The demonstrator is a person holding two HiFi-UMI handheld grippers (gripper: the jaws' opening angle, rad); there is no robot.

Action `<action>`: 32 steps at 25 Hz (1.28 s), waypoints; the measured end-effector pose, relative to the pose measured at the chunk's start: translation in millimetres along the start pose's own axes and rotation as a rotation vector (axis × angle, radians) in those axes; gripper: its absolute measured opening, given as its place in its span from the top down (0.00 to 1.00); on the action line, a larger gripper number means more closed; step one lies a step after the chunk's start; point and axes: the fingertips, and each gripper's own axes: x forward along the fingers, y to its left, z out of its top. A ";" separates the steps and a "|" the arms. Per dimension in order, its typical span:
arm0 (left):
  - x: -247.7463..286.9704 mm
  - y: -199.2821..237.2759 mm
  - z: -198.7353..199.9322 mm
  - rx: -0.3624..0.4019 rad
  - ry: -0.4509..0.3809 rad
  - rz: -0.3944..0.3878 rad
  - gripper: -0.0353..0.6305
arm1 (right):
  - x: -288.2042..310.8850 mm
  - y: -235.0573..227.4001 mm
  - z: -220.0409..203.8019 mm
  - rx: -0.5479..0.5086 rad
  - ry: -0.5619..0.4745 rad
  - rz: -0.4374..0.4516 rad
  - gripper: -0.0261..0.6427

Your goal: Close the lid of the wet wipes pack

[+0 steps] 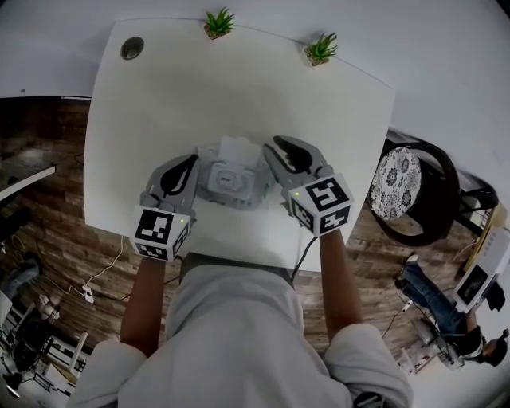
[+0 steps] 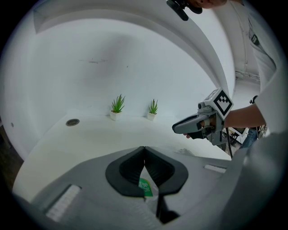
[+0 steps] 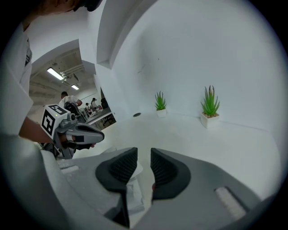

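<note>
The wet wipes pack (image 1: 227, 182) lies on the white table (image 1: 159, 103) between my two grippers. A white flap, which looks like its open lid (image 1: 237, 147), stands at the pack's far edge. My left gripper (image 1: 193, 163) rests at the pack's left side. In the left gripper view its tips (image 2: 144, 149) meet, and the pack's green label (image 2: 145, 186) shows through the gap behind them. At the pack's right side my right gripper (image 1: 276, 146) hovers, its jaws (image 3: 144, 158) a narrow gap apart with nothing between them; the white pack (image 3: 134, 191) lies below.
Two small potted plants (image 1: 217, 22) (image 1: 320, 49) stand along the table's far edge, and a round cable hole (image 1: 131, 48) sits at the far left corner. A dark chair with a patterned cushion (image 1: 397, 183) stands right of the table.
</note>
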 end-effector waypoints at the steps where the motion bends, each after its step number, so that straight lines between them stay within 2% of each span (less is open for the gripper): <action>1: 0.6 0.4 -1.3 -0.003 0.003 0.001 0.93 | 3.6 2.2 -1.1 -0.006 0.015 0.029 0.81; 5: 2.8 2.3 -5.9 -0.007 0.011 0.004 0.93 | 18.3 14.3 -7.5 -0.047 0.097 0.156 0.81; 14: 2.4 5.2 -11.4 -0.007 0.023 0.003 0.93 | 42.0 20.3 -13.5 -0.111 0.220 0.289 0.81; 18: -0.5 7.8 -12.8 -0.009 0.023 0.005 0.93 | 50.0 25.3 -22.2 -0.099 0.311 0.376 0.81; 23: -4.1 11.1 -12.8 -0.009 0.021 0.007 0.93 | 59.4 26.3 -33.2 -0.109 0.383 0.398 0.81; 28: -6.0 13.4 -12.0 -0.007 0.018 0.006 0.93 | 60.4 29.4 -33.1 -0.103 0.389 0.404 0.81; 32: -8.5 11.9 -10.9 -0.003 0.010 0.003 0.93 | 52.2 33.3 -23.2 -0.120 0.350 0.389 0.81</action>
